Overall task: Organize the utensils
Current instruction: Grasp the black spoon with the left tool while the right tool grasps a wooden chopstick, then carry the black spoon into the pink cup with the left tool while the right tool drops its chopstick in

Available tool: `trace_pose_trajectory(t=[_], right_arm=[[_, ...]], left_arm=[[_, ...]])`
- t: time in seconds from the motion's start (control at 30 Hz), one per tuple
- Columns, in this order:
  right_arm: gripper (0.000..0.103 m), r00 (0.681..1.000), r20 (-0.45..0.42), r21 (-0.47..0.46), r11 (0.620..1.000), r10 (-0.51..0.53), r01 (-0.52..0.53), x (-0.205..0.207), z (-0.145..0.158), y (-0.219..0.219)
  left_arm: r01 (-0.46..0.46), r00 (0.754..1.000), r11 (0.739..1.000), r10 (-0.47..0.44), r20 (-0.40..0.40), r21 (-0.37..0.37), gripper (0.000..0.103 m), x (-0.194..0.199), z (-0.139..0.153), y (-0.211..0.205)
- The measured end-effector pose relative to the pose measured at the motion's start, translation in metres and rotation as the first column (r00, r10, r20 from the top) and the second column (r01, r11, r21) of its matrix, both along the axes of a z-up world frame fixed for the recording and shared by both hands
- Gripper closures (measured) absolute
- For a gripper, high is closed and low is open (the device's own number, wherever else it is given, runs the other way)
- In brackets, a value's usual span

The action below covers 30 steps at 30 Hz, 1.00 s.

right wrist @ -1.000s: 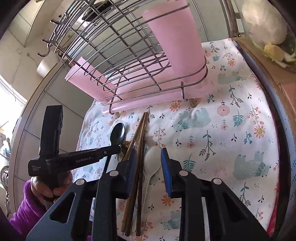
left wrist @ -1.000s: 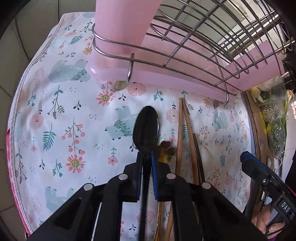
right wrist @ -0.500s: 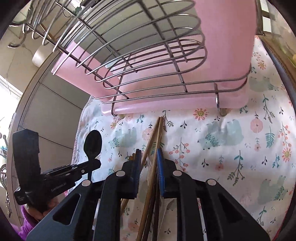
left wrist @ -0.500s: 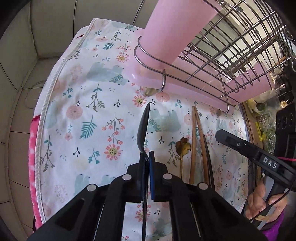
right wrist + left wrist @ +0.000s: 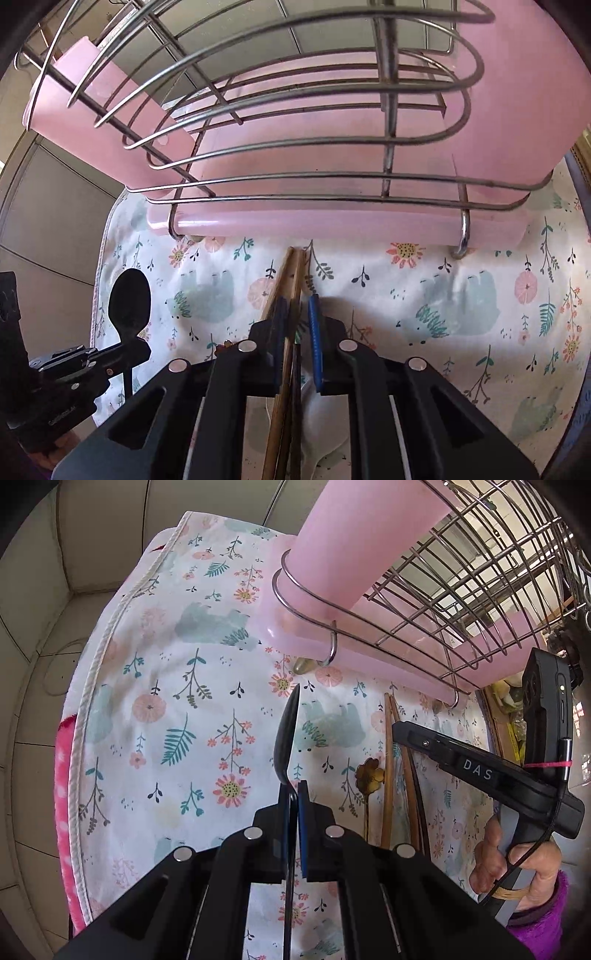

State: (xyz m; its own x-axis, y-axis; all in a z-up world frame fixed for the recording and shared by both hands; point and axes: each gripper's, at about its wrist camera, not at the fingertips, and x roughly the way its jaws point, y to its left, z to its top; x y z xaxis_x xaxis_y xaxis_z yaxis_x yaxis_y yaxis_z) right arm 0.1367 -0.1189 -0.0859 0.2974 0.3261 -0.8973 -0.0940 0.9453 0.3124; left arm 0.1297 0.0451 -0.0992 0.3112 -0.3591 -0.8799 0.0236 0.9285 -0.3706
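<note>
Both grippers busy in front of the pink drying rack, spoon in one and chopsticks between the fingers of the other.

Closest in, the left gripper (image 5: 293, 794) is clamped tight on the handle of a black spoon (image 5: 287, 734), bowl turned edge-on and lifted above the floral cloth (image 5: 155, 716). The right gripper (image 5: 297, 314) has its jaws narrowed around the wooden chopsticks (image 5: 291, 273), which lie on the cloth pointing at the rack; can't really tell if the pads are touching them. A white spoon (image 5: 321, 424) sits under that gripper. Further back a gold flower-topped utensil (image 5: 367, 775) lies beside the chopsticks, then the wire rack (image 5: 295, 147) on its pink tray (image 5: 332, 225).
</note>
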Motion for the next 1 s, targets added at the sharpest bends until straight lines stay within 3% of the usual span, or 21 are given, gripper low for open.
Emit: trace_pose_trajectory(t=[0.33, 0.57, 0.8, 1.0], right_arm=[[0.097, 0.993, 0.112, 0.111, 0.994, -0.024, 0.011, -0.025, 0.034, -0.017], [0.097, 0.968, 0.243, 0.175, 0.984, -0.070, 0.027, -0.066, 0.072, -0.047], [0.097, 0.912, 0.393, 0.200, 0.979, -0.122, 0.045, -0.103, 0.123, -0.082], [0.098, 0.837, 0.516, 0.236, 0.970, -0.182, 0.066, -0.117, 0.177, -0.110]], left_arm=[[-0.006, 0.994, 1.000, 0.007, 0.109, -0.010, 0.100, -0.016, 0.033, 0.002], [-0.023, 0.973, 0.999, 0.029, 0.230, -0.030, 0.100, -0.040, 0.072, 0.000], [-0.039, 0.935, 0.997, 0.059, 0.349, -0.065, 0.100, -0.063, 0.110, 0.001], [-0.061, 0.872, 0.993, 0.104, 0.478, -0.105, 0.100, -0.077, 0.156, 0.007]])
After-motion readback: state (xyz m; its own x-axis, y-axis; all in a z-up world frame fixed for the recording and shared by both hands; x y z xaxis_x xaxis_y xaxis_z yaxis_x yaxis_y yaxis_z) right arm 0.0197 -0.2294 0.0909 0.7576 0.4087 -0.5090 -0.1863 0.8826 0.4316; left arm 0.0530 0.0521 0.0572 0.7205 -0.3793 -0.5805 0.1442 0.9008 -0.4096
